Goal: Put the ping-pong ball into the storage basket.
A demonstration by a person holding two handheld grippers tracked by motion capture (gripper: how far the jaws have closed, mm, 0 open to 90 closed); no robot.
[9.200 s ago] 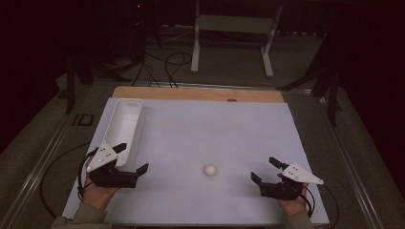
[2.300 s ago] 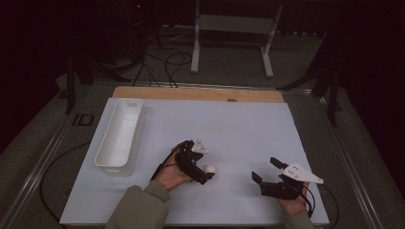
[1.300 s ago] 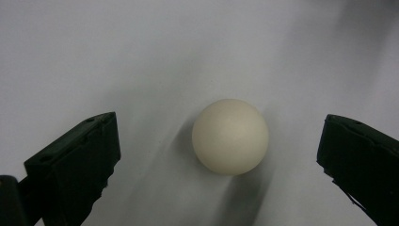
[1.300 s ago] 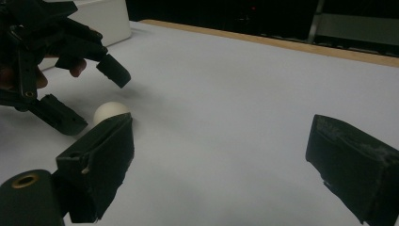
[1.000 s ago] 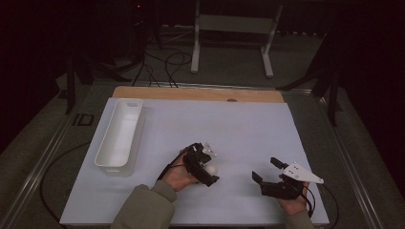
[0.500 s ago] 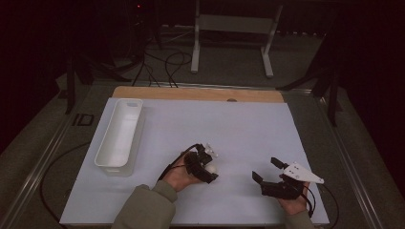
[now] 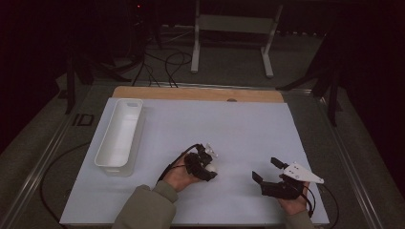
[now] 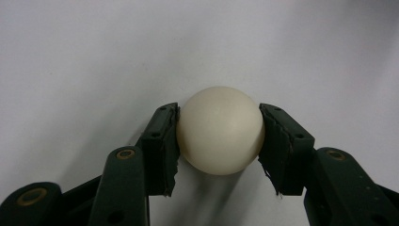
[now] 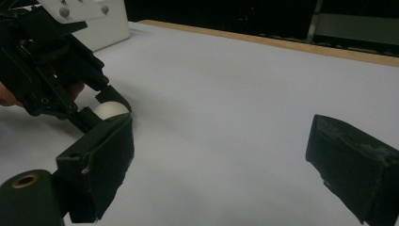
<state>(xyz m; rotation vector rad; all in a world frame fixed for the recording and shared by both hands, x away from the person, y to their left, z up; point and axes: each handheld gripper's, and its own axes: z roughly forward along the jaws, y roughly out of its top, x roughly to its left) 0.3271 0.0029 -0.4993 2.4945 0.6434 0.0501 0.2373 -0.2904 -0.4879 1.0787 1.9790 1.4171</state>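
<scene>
The ball (image 8: 220, 130) is small, round, smooth and cream-white, with a matt surface. It rests on the pale desk (image 7: 248, 129), well to the right of the white tray (image 7: 119, 136), near the desk's front edge, clamped on both sides by the left gripper's (image 8: 219, 141) jaws.
</scene>
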